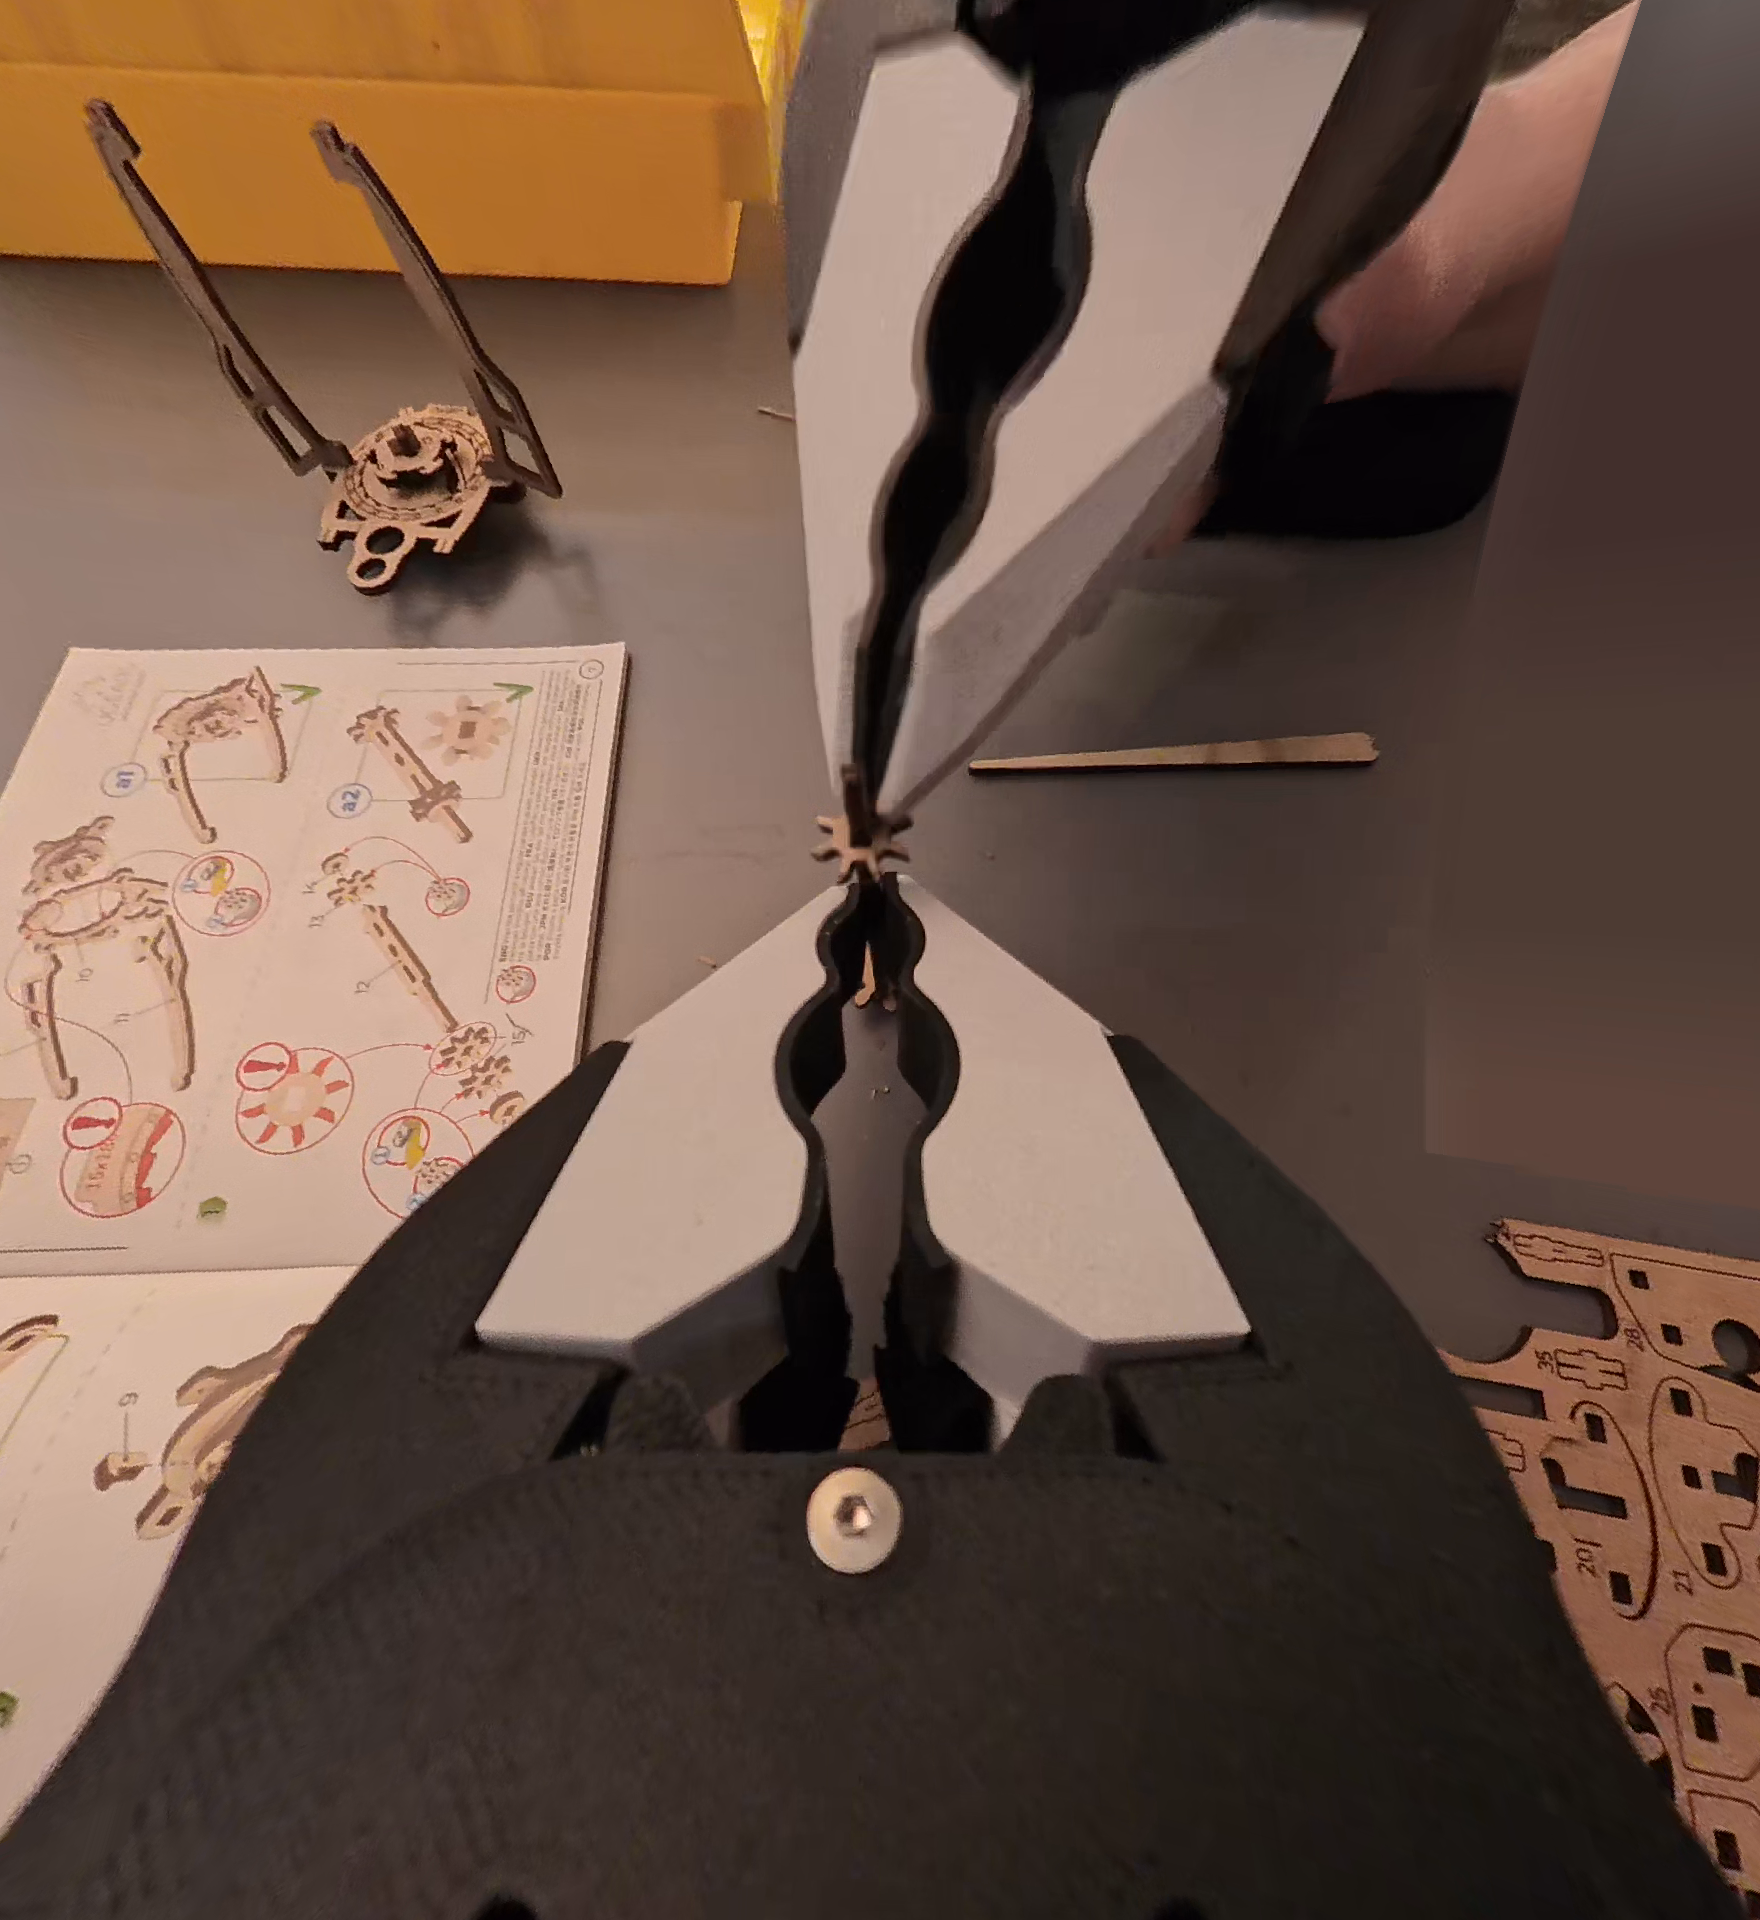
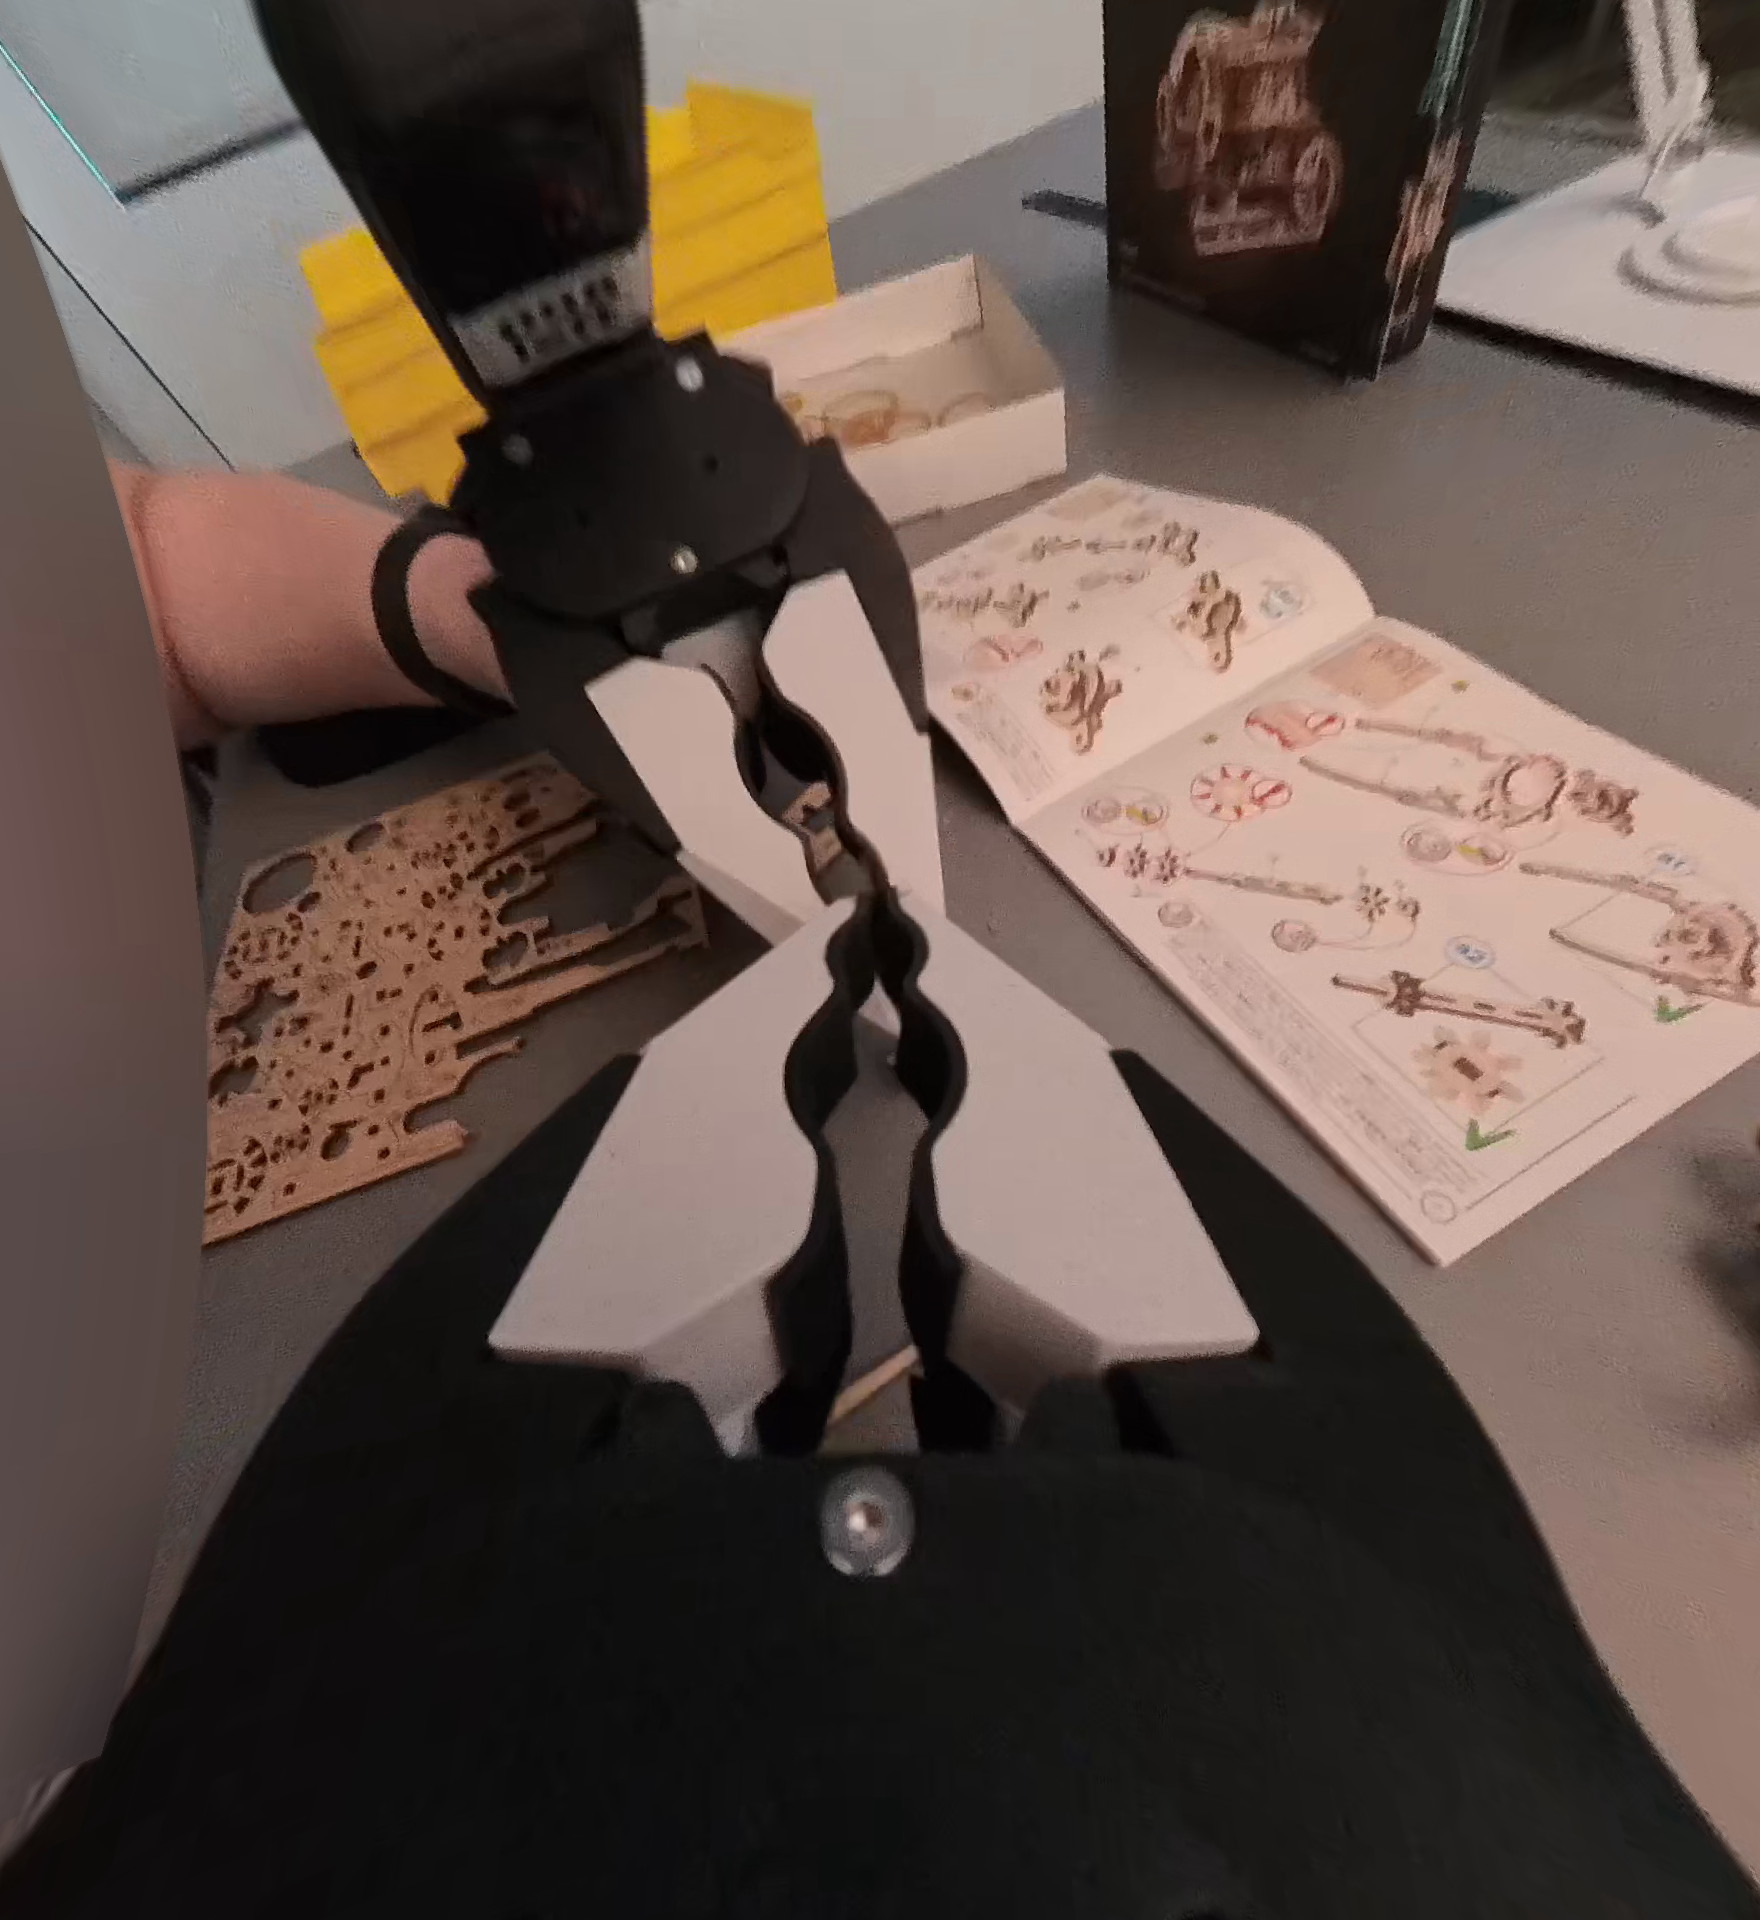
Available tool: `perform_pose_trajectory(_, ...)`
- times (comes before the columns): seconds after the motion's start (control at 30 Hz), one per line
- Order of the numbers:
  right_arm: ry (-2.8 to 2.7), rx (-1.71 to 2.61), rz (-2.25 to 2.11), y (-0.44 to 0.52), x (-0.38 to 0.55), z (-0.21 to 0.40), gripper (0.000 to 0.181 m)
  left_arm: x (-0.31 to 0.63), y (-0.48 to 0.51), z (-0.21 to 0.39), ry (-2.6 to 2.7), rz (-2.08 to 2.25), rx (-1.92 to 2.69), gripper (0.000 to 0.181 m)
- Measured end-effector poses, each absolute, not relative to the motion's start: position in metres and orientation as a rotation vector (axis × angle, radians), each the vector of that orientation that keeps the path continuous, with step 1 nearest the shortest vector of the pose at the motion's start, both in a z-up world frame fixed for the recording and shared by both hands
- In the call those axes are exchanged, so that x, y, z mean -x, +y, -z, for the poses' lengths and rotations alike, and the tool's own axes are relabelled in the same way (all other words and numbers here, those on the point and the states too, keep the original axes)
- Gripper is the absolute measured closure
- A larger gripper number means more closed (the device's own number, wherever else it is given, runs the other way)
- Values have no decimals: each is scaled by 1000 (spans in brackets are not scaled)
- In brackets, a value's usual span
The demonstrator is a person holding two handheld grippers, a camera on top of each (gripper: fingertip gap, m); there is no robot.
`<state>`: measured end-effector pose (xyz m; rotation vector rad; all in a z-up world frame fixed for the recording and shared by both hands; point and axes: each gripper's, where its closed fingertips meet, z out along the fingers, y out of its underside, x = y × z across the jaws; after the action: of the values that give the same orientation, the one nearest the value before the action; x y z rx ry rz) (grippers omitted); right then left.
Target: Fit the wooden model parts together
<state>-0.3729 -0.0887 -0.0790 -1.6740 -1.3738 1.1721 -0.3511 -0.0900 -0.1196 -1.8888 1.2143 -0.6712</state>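
Note:
In the left wrist view my left gripper [image 1: 860, 896] is shut on a thin wooden axle [image 1: 865, 979] that runs up between its pads. A small toothed wooden gear [image 1: 860, 836] sits on the axle just past the fingertips. My right gripper [image 1: 871, 781] comes down from the top, tip to tip with the left, and is shut on the axle's far end above the gear. In the right wrist view my right gripper [image 2: 871, 906] meets the left gripper [image 2: 855, 883], and the wooden axle [image 2: 819, 821] shows between the left one's pads. The gear is hidden there.
A partly built model [image 1: 398, 468] stands by a yellow box [image 1: 336, 135]. An instruction booklet [image 1: 284, 935] lies left, a punched parts sheet [image 1: 1686, 1558] right, a tapered wooden stick [image 1: 1167, 753] beyond. A white tray [image 2: 917, 395], a dark box [image 2: 1271, 177] and a hand [image 2: 263, 603] show.

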Motion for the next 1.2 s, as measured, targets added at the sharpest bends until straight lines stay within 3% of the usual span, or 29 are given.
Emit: perform_pose_trajectory(1.2, -1338, 1660, -1166, -85, 373, 72, 181, 352, -90, 120, 1223, 655, 1894, 181)
